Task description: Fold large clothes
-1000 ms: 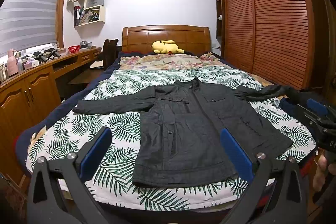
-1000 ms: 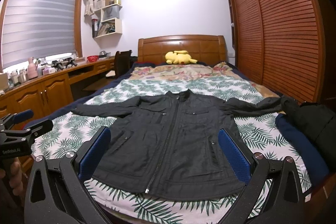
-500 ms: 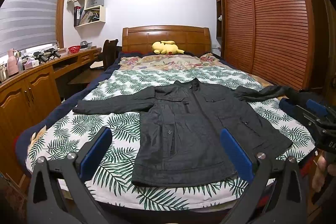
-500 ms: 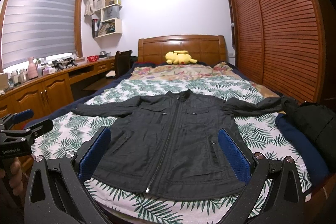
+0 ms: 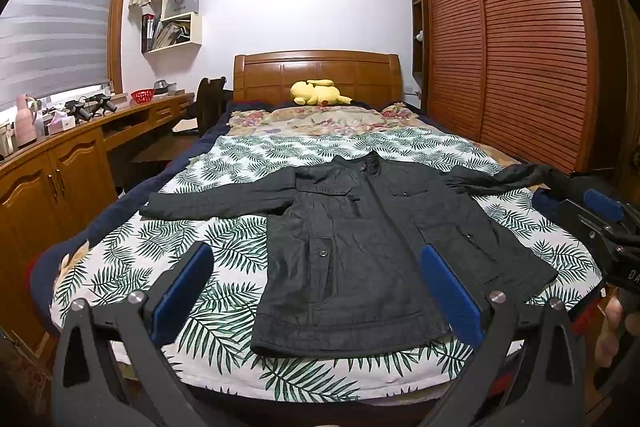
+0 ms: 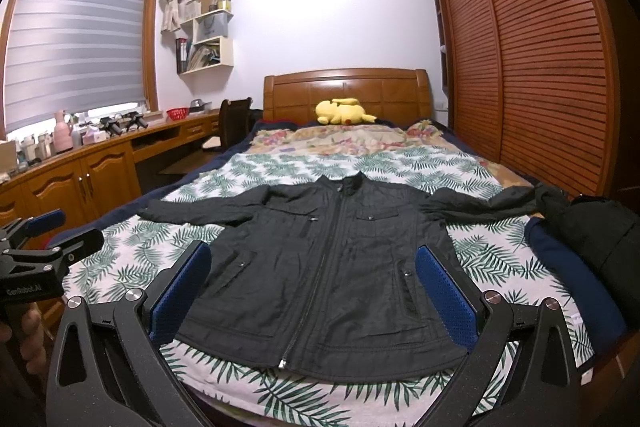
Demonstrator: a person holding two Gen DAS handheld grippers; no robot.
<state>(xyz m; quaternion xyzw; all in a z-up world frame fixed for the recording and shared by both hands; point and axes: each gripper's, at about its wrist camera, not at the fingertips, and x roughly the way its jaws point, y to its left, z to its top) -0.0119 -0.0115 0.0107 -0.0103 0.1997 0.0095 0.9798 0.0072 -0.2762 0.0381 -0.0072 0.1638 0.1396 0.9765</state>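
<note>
A dark grey zip jacket lies flat and face up on the leaf-print bedspread, collar toward the headboard, both sleeves spread out sideways. My left gripper hovers open above the foot of the bed, its blue pads either side of the jacket's hem, holding nothing. My right gripper is open too, above the hem and empty. Each gripper shows at the edge of the other's view, held by a hand.
A folded navy garment and a black padded one sit at the bed's right edge, by the jacket's sleeve end. A yellow plush toy rests at the headboard. A wooden desk with cabinets runs along the left; slatted wardrobe doors on the right.
</note>
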